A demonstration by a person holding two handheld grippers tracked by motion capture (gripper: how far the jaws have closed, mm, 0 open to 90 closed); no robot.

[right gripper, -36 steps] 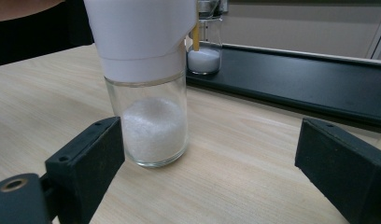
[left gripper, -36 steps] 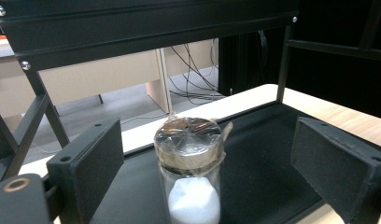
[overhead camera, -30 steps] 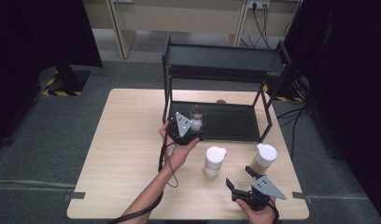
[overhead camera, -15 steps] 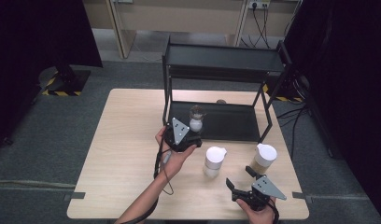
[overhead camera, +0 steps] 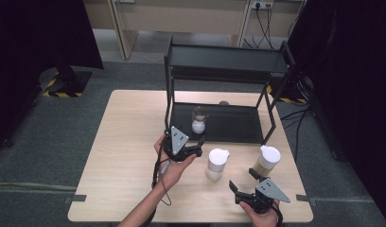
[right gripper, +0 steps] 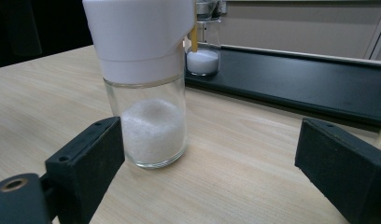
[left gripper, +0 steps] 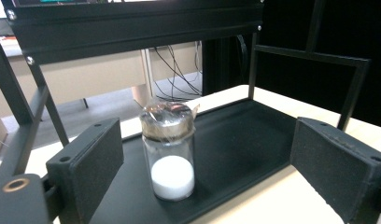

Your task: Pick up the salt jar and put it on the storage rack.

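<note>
A small glass jar [overhead camera: 198, 120] with a foil-covered lid and white powder stands on the lower tray of the black rack [overhead camera: 238, 130]. In the left gripper view this jar [left gripper: 169, 149] stands just beyond my open jaws, untouched. My left gripper [overhead camera: 197, 147] hovers at the tray's front edge and is open. A white-lidded jar [overhead camera: 217, 163] of white powder stands on the table. In the right gripper view, that jar [right gripper: 149, 93] is ahead and left of centre. My right gripper [overhead camera: 244, 180] is open near the table's front edge, holding nothing.
A second white-lidded jar [overhead camera: 268, 158] with tan contents stands on the table at the right, close to the rack's front right leg [overhead camera: 271, 123]. The rack has an upper shelf [overhead camera: 226, 59] overhanging the tray. Bare wooden tabletop [overhead camera: 125, 142] stretches to the left.
My left gripper has drawn back from the foil-lidded jar toward the table's near side. The jar stays on the tray. The right gripper has kept still.
</note>
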